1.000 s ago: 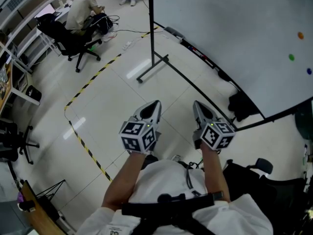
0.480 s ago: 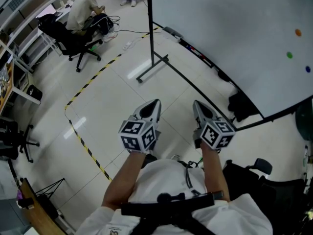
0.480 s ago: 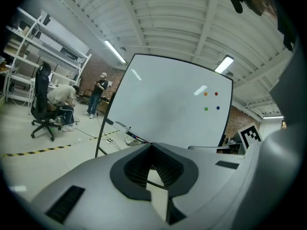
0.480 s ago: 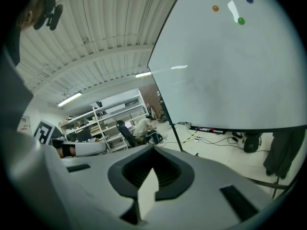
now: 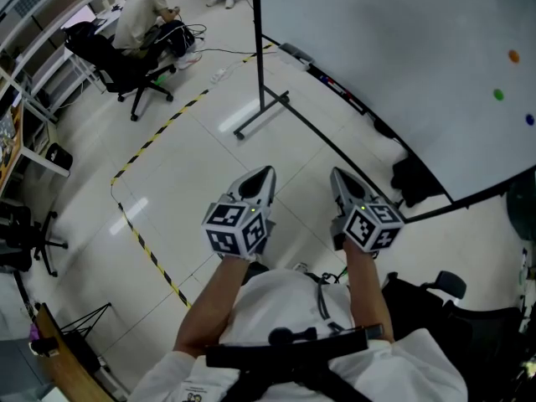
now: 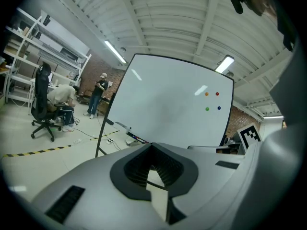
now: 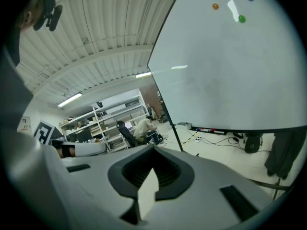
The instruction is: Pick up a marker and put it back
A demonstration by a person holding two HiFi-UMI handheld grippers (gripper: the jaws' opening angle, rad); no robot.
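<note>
Several markers lie on the tray along the lower edge of the whiteboard; they also show small and far off in the left gripper view and the right gripper view. My left gripper and right gripper are held side by side at waist height, well short of the board and pointing toward it. Each has its jaws together with nothing between them, as both gripper views show. Coloured magnets dot the board's right side.
The whiteboard's stand foot sits on the floor ahead. Yellow-black tape marks the tiles at left. A person sits by an office chair at the far left. A black object lies under the board; shelving lines the left wall.
</note>
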